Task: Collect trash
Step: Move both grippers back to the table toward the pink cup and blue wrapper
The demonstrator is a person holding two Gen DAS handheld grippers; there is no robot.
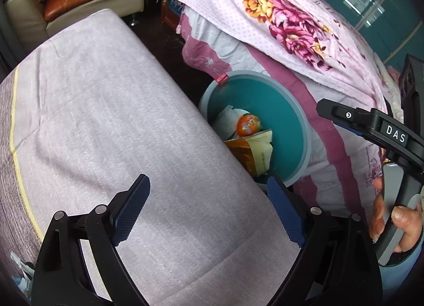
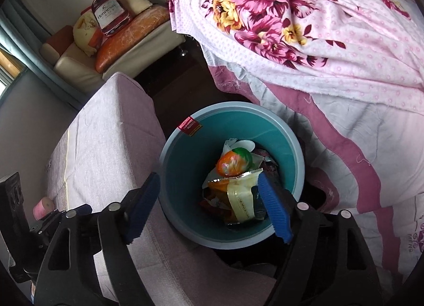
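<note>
Both the left gripper (image 1: 209, 210) and right gripper (image 2: 209, 205) are spread and empty (the right above the wrapper-filled bin (image 2: 299, 157)).

Both grippers point steeply downward. The left gripper (image 1: 209, 208) has its jaws spread wide, with nothing between the blue pads (image 1: 132, 208). The right gripper (image 2: 209, 205) is likewise wide apart and empty. A bare hand (image 1: 392, 216) wraps its fingers (image 1: 401, 213) around the right gripper's grey handle.
</note>
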